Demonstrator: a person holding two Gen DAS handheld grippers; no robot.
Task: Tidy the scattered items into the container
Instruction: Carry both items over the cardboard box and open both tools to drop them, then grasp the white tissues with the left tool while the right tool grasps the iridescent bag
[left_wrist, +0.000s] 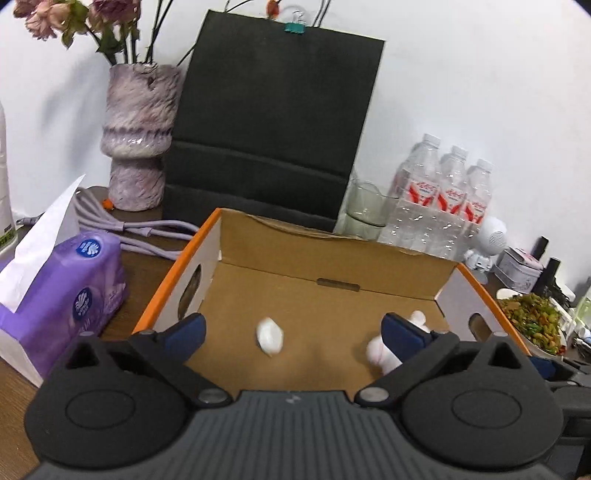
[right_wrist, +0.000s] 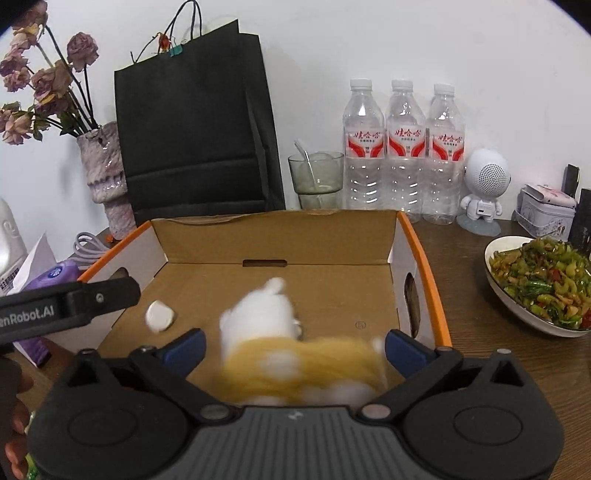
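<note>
Open cardboard box (right_wrist: 273, 236) on a brown bench (right_wrist: 465, 295), both tools over it with jaws spread wide.

Left to right: purple tissue pack (left_wrist: 74, 295) and lilac cable (left_wrist: 122, 225) beside the box's left wall; mottled vase (left_wrist: 138, 136) of dried flowers; black paper bag (left_wrist: 273, 122) upright behind the box; glass (right_wrist: 316, 177), three water bottles (right_wrist: 404, 147), white figurine speaker (right_wrist: 484, 184), dish of green vegetables (right_wrist: 535, 280). Left tool (left_wrist: 291, 330) grips nothing; a small white lump (left_wrist: 269, 336) lies on the box floor, clear of both pads. Right tool (right_wrist: 295, 349) likewise open; a blurred white-and-yellow plush toy (right_wrist: 280, 343) sits between its pads inside the box, contact unclear.
</note>
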